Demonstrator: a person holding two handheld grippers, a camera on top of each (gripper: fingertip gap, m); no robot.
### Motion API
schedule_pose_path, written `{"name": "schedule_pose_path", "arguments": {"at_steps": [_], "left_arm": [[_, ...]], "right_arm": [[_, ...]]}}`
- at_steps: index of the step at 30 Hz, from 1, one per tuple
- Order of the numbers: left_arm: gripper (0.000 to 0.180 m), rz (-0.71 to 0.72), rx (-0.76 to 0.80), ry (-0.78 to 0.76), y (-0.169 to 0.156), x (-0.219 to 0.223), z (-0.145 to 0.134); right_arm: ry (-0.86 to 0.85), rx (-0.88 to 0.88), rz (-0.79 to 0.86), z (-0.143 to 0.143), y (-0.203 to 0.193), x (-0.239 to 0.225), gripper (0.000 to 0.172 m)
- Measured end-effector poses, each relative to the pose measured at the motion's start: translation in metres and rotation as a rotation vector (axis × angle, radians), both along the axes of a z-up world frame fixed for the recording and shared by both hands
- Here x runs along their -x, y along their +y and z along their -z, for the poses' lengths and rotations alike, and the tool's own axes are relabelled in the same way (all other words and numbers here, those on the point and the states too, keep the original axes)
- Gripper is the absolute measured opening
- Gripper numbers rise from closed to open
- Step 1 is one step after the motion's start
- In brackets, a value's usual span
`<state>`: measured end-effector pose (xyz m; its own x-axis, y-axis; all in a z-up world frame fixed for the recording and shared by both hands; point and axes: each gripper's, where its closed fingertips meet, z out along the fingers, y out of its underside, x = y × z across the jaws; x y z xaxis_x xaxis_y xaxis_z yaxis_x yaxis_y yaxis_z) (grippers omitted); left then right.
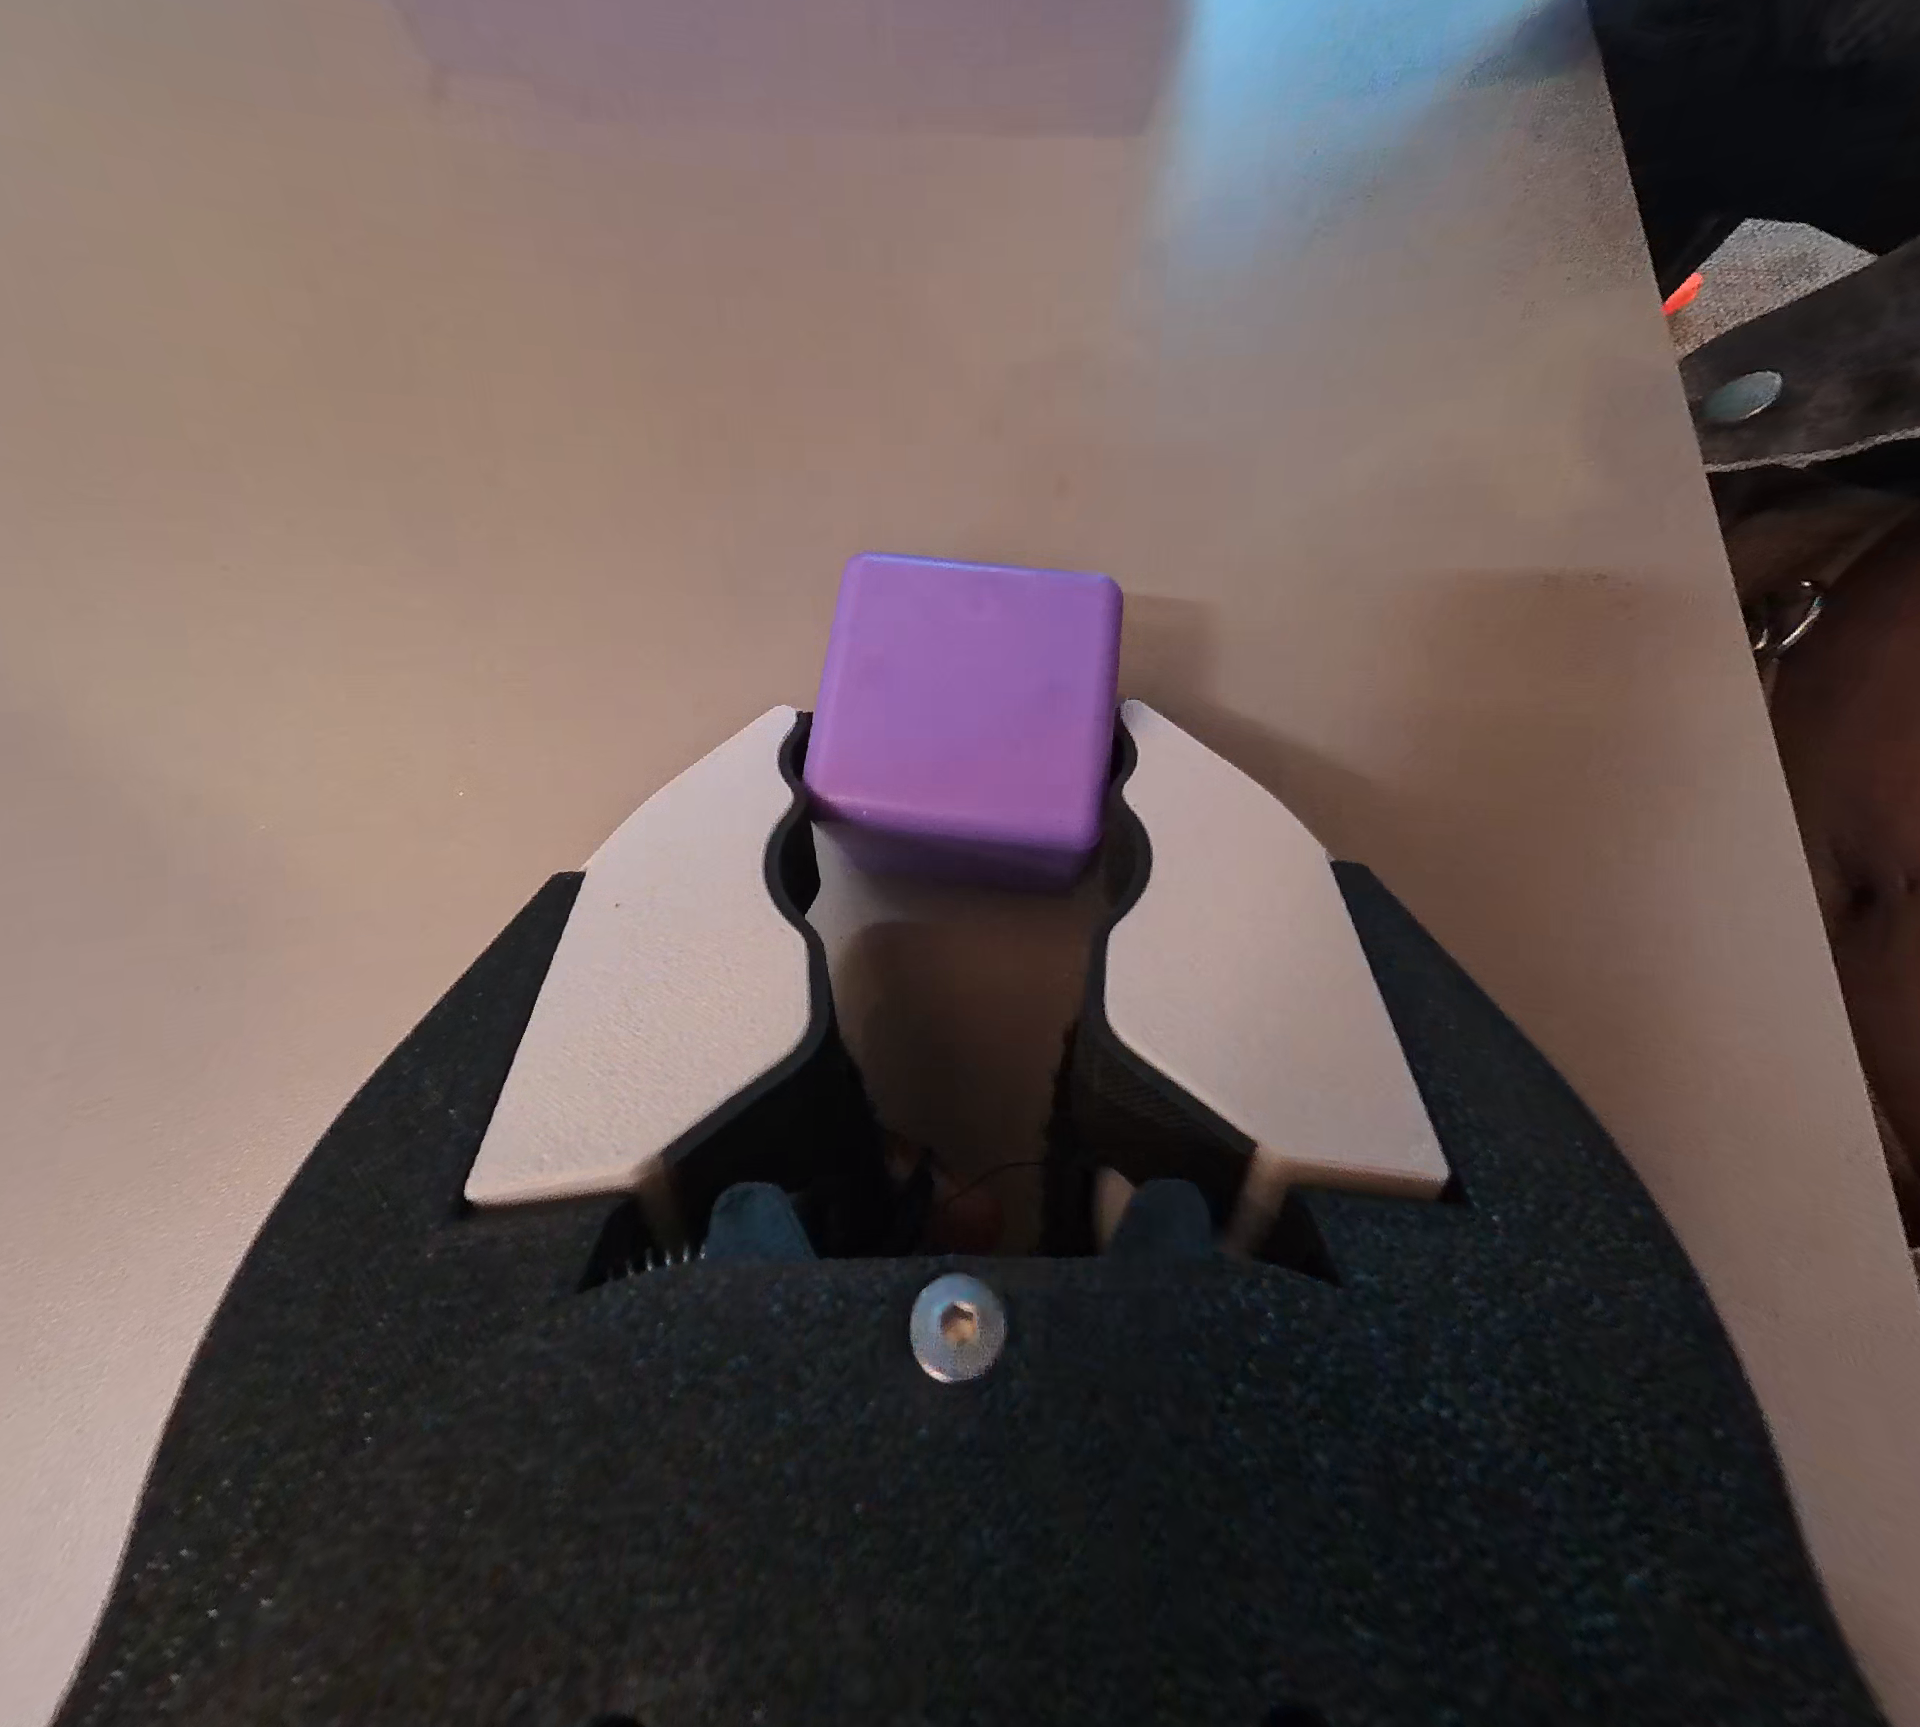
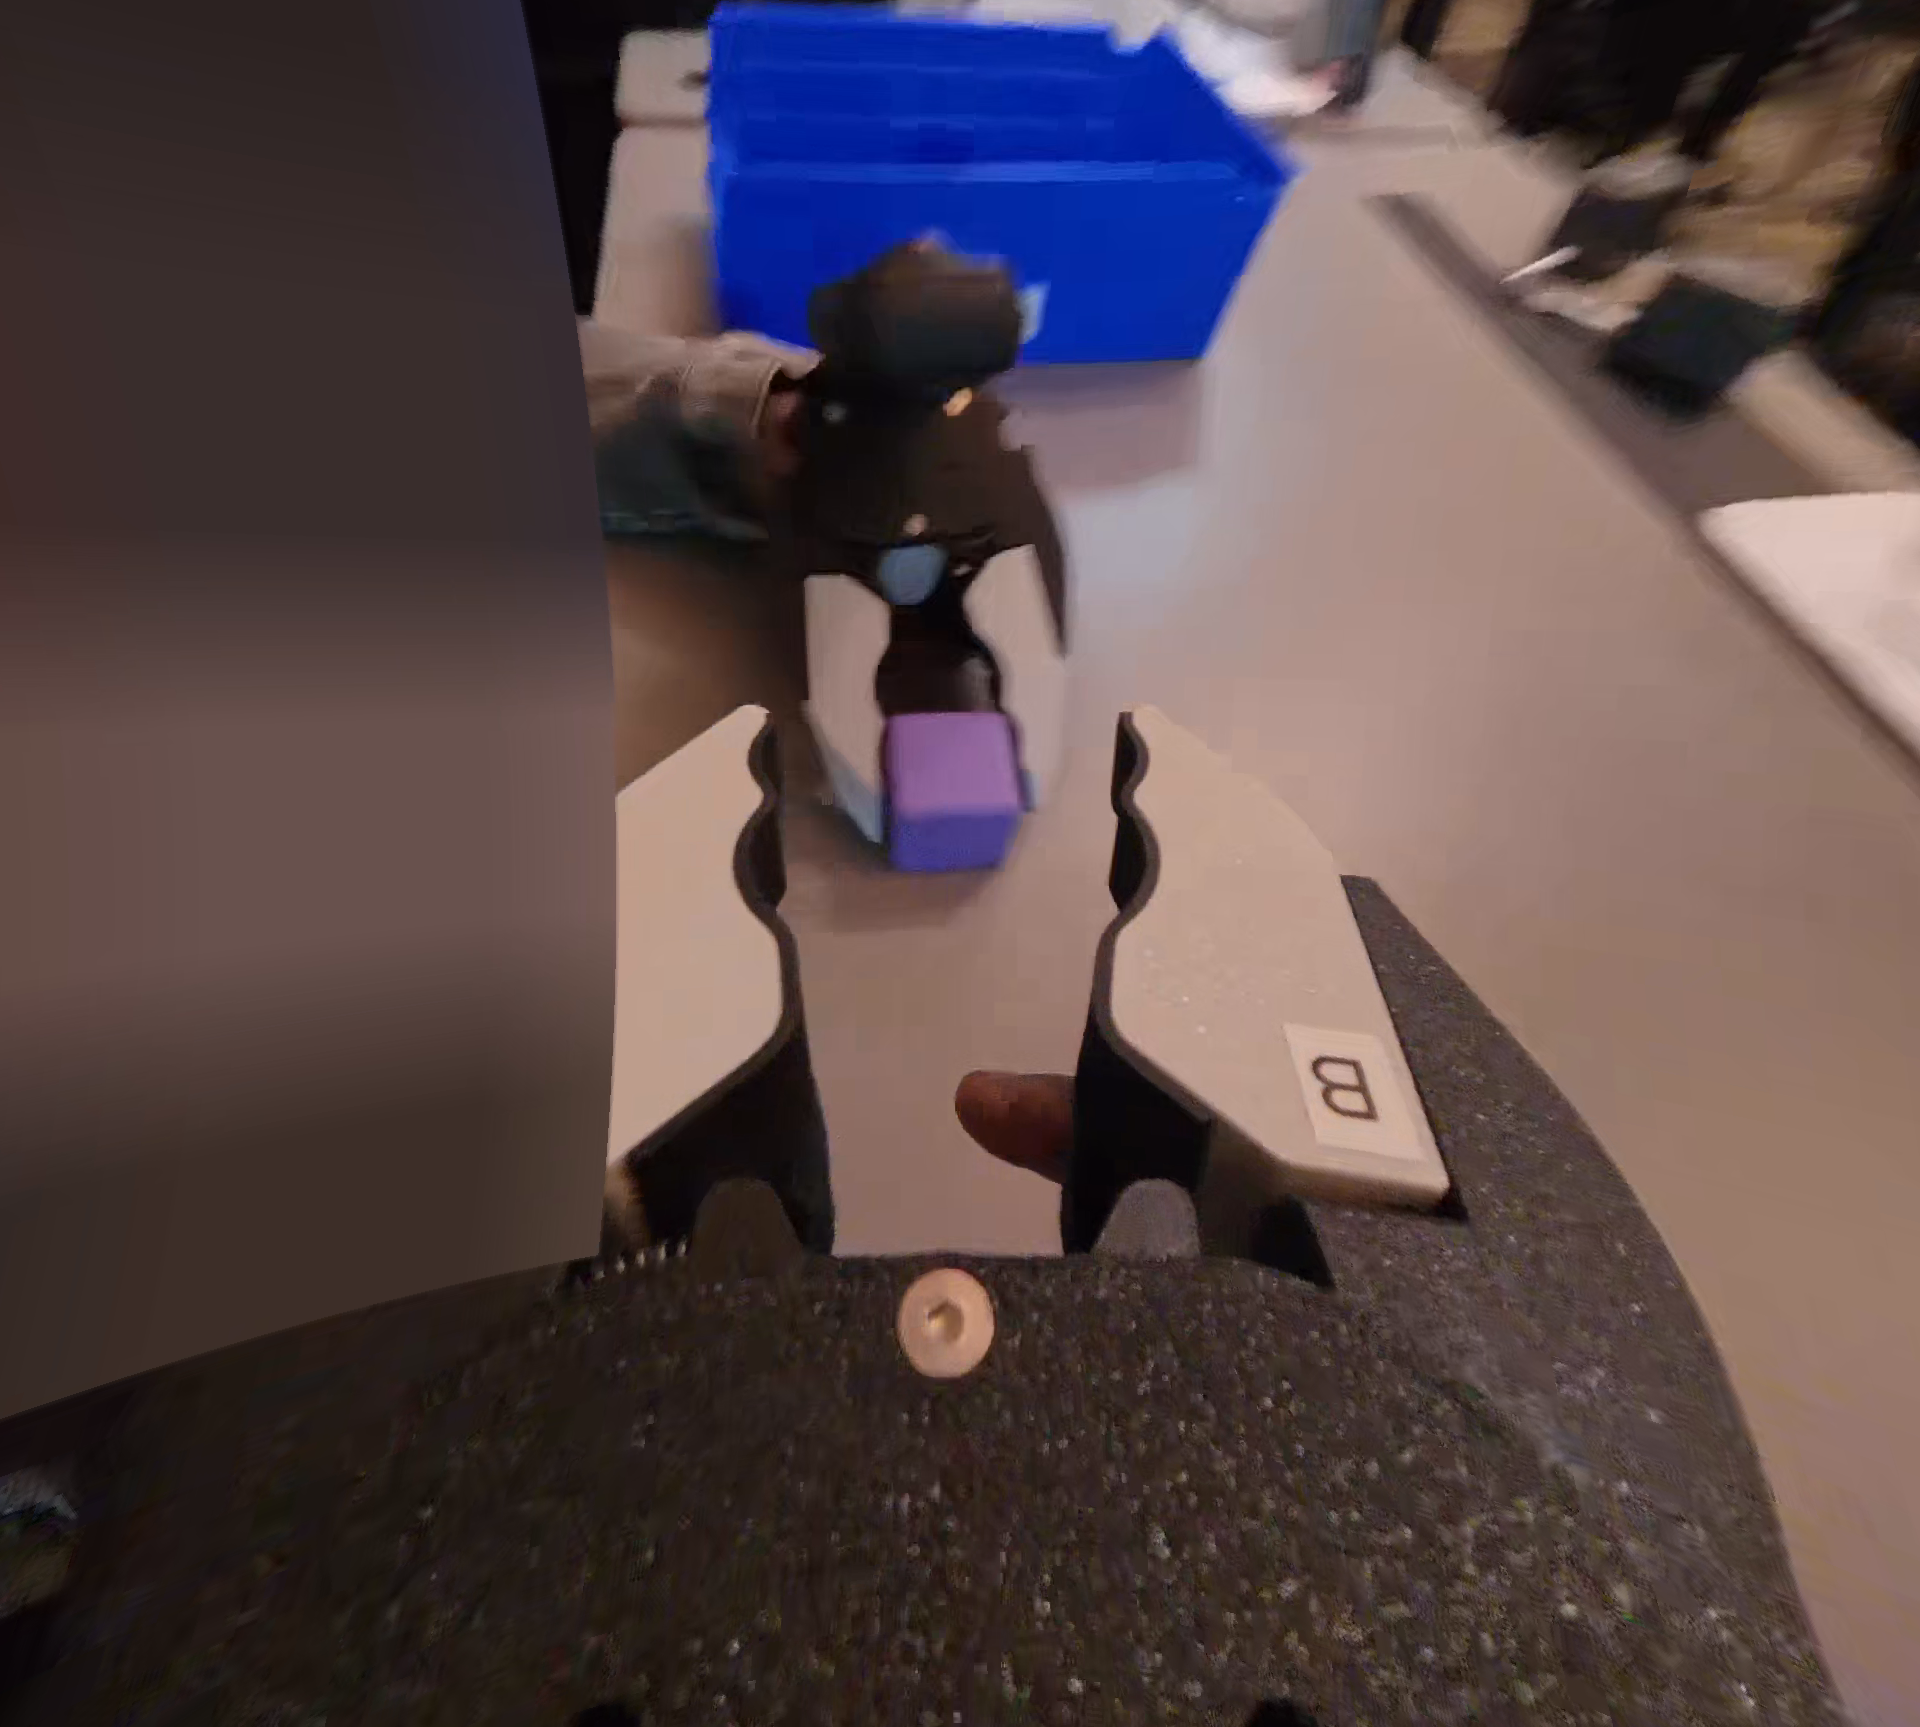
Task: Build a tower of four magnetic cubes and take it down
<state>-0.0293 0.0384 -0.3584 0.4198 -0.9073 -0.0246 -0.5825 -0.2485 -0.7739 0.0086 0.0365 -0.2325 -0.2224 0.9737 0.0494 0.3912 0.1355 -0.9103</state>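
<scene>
In the lower centre of the left wrist view, the left gripper is closed on a single purple magnetic cube: both pale fingertips press against its opposite sides, and the cube projects forward beyond them, slightly skewed. The right wrist view confirms the hold from the opposite side; there the same left gripper appears at frame centre with the purple magnetic cube at its tips, low over the table or resting on it, which cannot be told through the motion blur. In the lower half of that view the right gripper stands with its jaws wide apart and nothing between them, the cube lying well beyond its fingertips. Farther off, in the upper centre, a blue bin sits on the table behind the left gripper; its lower edge also shows at the top of the left wrist view. Only one cube is visible in either view and no stack of any height appears, so whether this cube opens the tower or closes the take-down cannot be told.
</scene>
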Motion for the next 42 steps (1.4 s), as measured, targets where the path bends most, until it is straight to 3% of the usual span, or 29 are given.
{"name": "schedule_pose_path", "arguments": {"at_steps": [3,8,22,25,28,32,36,39,42], "left_arm": [[0.052,0.001,0.001,0.000,0.000,0.000,0.000],[0.052,0.000,0.002,-0.001,0.000,0.000,-0.001],[0.053,0.017,-0.023,0.008,-0.002,-0.001,-0.002],[0.069,-0.007,-0.049,-0.012,0.002,0.001,-0.006],[0.071,-0.037,-0.045,-0.075,0.006,0.003,-0.014],[0.069,-0.065,-0.036,-0.100,0.010,0.006,-0.017],[0.068,-0.068,-0.027,-0.060,0.010,0.006,-0.011],[0.068,-0.070,-0.025,-0.033,0.010,0.006,-0.007],[0.068,-0.074,-0.024,-0.030,0.010,0.006,-0.007]], "right_arm": [[-0.087,0.046,-0.063,0.056,-0.008,0.031,0.067],[-0.082,0.069,-0.112,0.085,-0.007,0.044,0.062],[-0.116,0.021,-0.093,0.106,-0.005,0.048,0.047],[-0.083,-0.036,-0.041,0.096,0.004,0.044,0.047],[-0.022,-0.057,0.031,0.069,0.014,0.034,0.046],[0.005,-0.144,0.236,0.018,0.042,-0.007,0.046],[0.009,-0.204,0.581,-0.028,0.089,-0.093,0.047],[-0.096,-0.201,0.917,-0.022,0.132,-0.180,0.047],[-0.287,-0.154,1.225,0.005,0.159,-0.261,0.046]]}}
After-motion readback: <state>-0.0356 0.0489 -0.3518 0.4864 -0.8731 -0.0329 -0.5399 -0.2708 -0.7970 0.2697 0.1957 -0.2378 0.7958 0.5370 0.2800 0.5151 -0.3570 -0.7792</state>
